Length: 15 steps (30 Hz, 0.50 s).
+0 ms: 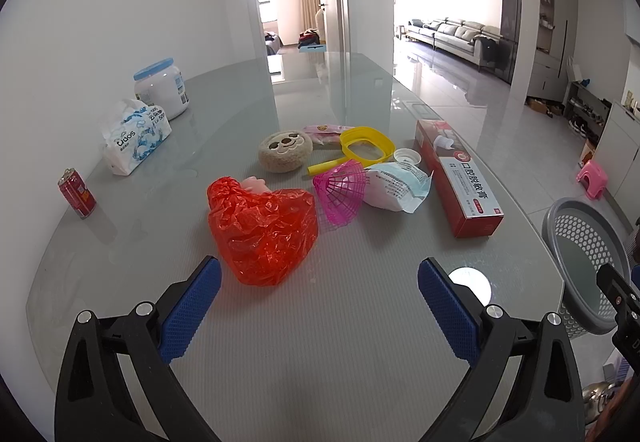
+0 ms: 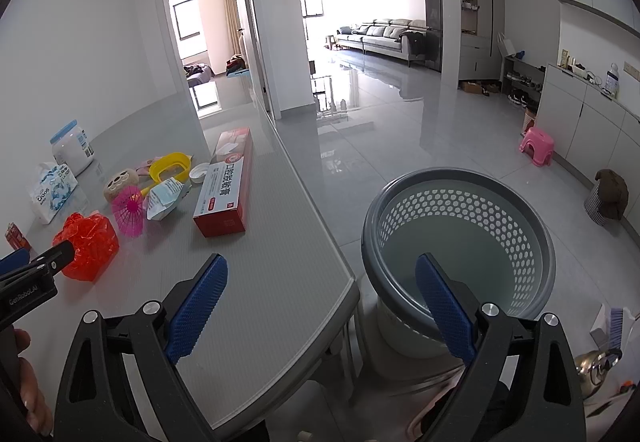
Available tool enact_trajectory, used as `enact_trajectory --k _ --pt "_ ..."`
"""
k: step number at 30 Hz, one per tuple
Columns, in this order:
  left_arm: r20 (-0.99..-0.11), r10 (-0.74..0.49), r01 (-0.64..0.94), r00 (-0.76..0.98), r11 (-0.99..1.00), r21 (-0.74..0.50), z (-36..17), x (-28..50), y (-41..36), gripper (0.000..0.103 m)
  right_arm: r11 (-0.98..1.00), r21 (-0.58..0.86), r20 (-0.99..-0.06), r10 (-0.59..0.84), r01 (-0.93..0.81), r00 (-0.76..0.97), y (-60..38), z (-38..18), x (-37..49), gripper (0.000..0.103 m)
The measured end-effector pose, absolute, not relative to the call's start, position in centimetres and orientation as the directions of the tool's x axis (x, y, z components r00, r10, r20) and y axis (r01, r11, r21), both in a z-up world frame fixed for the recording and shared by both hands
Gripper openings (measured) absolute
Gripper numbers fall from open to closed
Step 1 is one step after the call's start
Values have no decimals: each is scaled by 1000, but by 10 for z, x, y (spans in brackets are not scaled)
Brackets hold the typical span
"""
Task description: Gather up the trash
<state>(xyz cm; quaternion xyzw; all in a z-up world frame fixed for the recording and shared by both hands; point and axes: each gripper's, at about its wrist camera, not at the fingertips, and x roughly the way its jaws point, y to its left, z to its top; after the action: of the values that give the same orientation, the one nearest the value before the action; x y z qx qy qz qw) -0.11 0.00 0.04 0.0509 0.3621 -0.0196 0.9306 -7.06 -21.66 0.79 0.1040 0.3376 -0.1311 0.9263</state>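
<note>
The crumpled red plastic bag lies on the grey glass table, nearest of all the litter to the left gripper — just ahead of it and a shade toward its left blue pad, with no marked long axis, only a loose mound. That gripper stands wide apart and holds nothing. Behind the bag lie a pink ribbed plastic cone, a torn white-and-blue wrapper, a yellow plastic scoop and a long red-and-white toothpaste box whose length runs away from the grippers.

The right gripper, also spread wide and empty, hangs over the table's corner, one pad above the grey perforated basket standing on the floor just beside the table. My guess — the left hand takes the bag, being much nearer, and carries it rightward to the basket.
</note>
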Motion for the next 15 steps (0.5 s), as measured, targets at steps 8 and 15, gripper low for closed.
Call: enact_trajectory --k 8,15 --pt "-676 -1 73 737 994 78 7 -2 -3 97 945 107 -652 -167 308 740 -214 9 -71 91" --pt "-675 -1 73 738 994 79 7 -2 -3 97 945 108 -651 -167 308 740 -215 9 -72 91"
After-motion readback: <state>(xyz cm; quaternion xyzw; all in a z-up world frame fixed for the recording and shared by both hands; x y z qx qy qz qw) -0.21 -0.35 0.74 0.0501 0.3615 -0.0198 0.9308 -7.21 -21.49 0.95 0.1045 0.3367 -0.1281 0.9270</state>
